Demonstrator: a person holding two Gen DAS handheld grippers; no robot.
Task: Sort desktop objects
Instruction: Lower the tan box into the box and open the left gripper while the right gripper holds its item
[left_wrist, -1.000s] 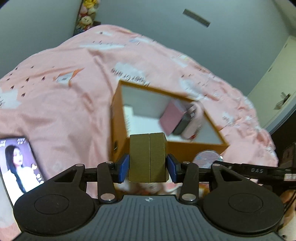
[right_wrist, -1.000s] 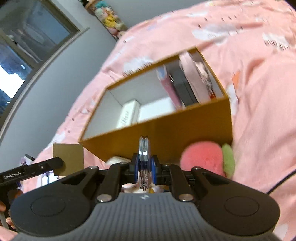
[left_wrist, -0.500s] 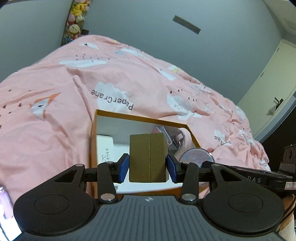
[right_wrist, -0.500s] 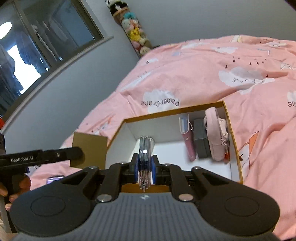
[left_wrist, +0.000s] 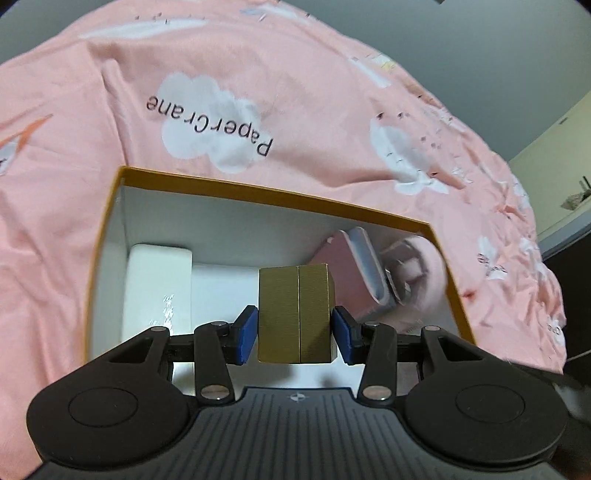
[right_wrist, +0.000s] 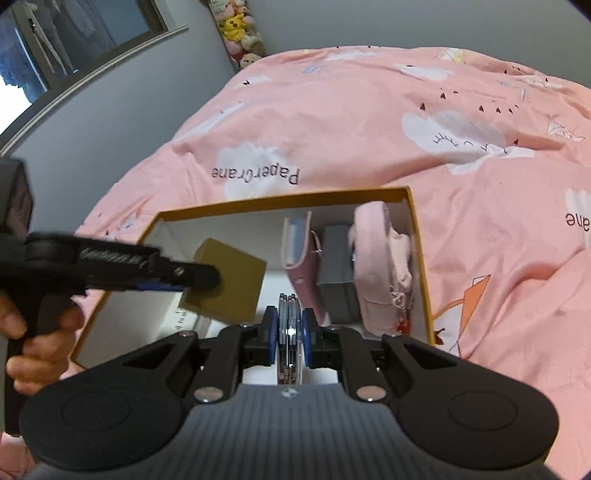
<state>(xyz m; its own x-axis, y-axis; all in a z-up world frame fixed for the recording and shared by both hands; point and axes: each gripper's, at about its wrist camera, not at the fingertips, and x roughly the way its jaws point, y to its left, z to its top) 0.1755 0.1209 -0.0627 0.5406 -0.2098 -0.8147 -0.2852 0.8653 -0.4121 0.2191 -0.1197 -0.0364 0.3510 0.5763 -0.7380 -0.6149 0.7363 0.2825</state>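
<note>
An orange open box (left_wrist: 280, 195) with a white inside lies on the pink bed; it also shows in the right wrist view (right_wrist: 284, 201). My left gripper (left_wrist: 294, 334) is shut on a small gold box (left_wrist: 295, 314), held over the orange box's opening; the gold box also shows in the right wrist view (right_wrist: 236, 284). My right gripper (right_wrist: 289, 328) is shut on a thin round silver compact (right_wrist: 289, 332), also over the box. Inside lie a white case (left_wrist: 159, 284), a pink wallet (right_wrist: 299, 258), a grey box (right_wrist: 338, 269) and a pink pouch (right_wrist: 380, 254).
The pink "PaperCrane" duvet (right_wrist: 461, 122) surrounds the box on all sides. Plush toys (right_wrist: 240, 29) hang on the far wall beside a window (right_wrist: 74, 40). A door (left_wrist: 561, 155) stands at the right.
Both grippers have moved forward and over the orange box. The view now looks down into it, and the left gripper with the gold box is above the box interior.
</note>
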